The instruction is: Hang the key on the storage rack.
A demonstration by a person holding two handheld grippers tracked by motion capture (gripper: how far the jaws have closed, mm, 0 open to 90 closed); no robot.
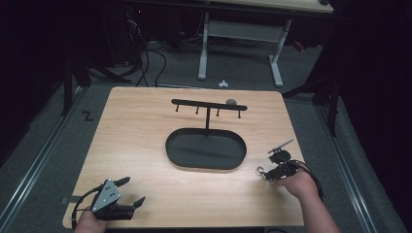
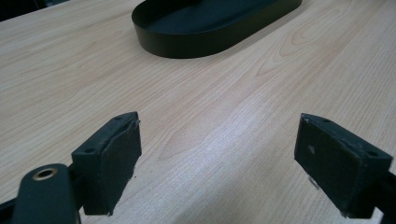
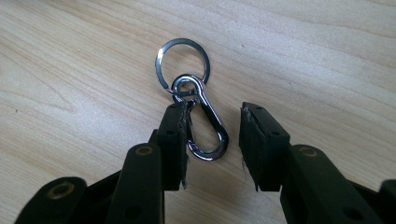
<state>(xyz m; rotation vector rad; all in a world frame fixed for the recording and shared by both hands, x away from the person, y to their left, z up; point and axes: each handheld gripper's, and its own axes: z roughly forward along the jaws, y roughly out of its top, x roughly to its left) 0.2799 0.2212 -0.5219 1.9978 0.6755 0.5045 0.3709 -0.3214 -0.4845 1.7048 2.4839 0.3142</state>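
Note:
A silver carabiner clip (image 3: 208,156) with a split key ring (image 3: 183,63) on its far end lies flat on the wooden table (image 3: 70,56). My right gripper (image 3: 215,112) stands over it with the clip between the jaws. The left pad (image 3: 176,140) touches the clip's side and the right pad (image 3: 254,140) stands apart from it. In the high view the right gripper (image 1: 265,174) is near the table's right front, with the key ring (image 1: 261,171) at its tip. My left gripper (image 1: 136,189) rests wide open at the front left, with nothing between its fingers (image 2: 114,163).
A black oval tray (image 1: 170,150) sits mid-table, with a black T-shaped hook rack (image 1: 209,104) rising from its far side. A small grey object (image 1: 231,102) lies by the rack's right end. The left gripper view looks toward the tray's wall (image 2: 187,44).

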